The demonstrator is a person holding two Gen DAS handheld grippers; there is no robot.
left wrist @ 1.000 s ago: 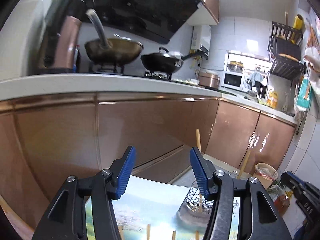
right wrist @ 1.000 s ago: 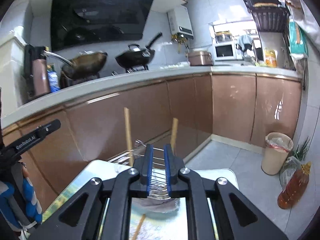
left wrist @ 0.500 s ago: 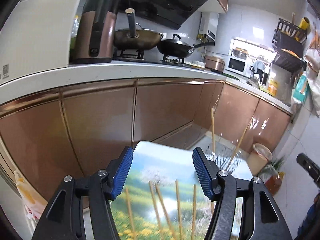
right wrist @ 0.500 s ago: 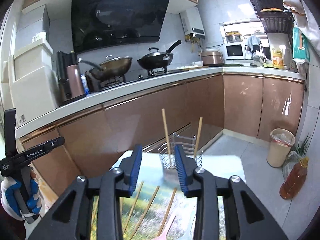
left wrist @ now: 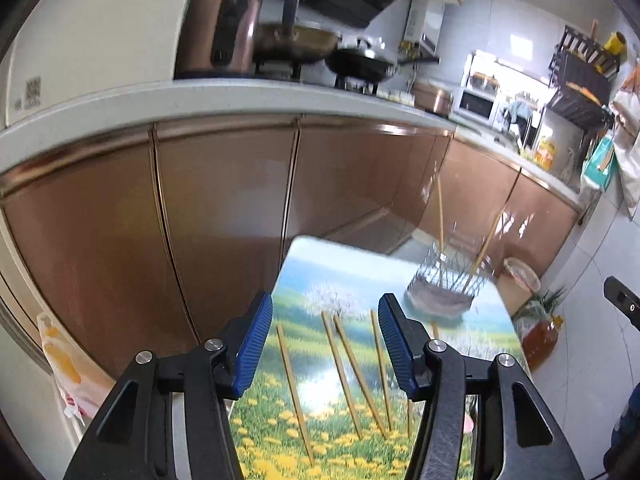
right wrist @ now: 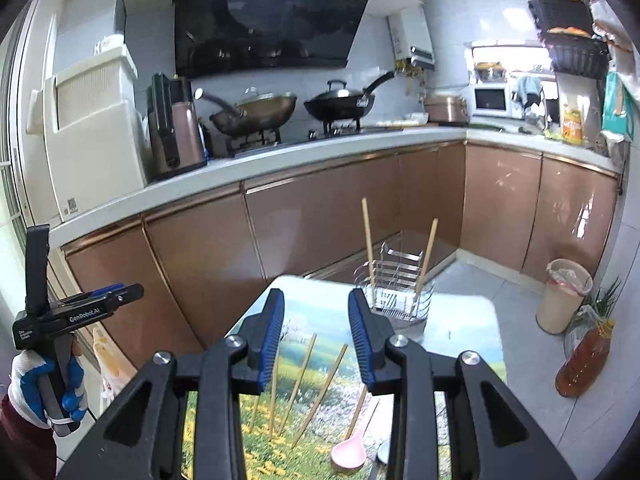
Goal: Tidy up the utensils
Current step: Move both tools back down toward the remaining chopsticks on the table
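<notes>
Two chopsticks (right wrist: 369, 242) stand up in the wire holder (right wrist: 394, 300), which sits near the far right corner of the small table (left wrist: 352, 258). More chopsticks (left wrist: 294, 384) lie flat on the flower picture on the table top, nearer to us. There is bare table between the flat sticks and the holder, and the far edge of the table is close to the brown cabinet doors (left wrist: 224, 216).

On the left, the left gripper (left wrist: 324, 346) hangs over the flat sticks. Its blue fingers are closing, but they are still apart and nothing is between them. On the right, the right gripper (right wrist: 316, 338) also hangs over the table with its fingers a little apart, pinching nothing.

Only the right view shows a pink spoon (right wrist: 354, 450) lying at the near right of the table. It also shows the gloved hand (right wrist: 44, 388) that holds the left gripper, off to the left of the table. The left view shows the left table edge and the open gap beside the cabinets. Both views show the bin (right wrist: 564, 294) and bottle (right wrist: 584, 360) on the floor at the right.
</notes>
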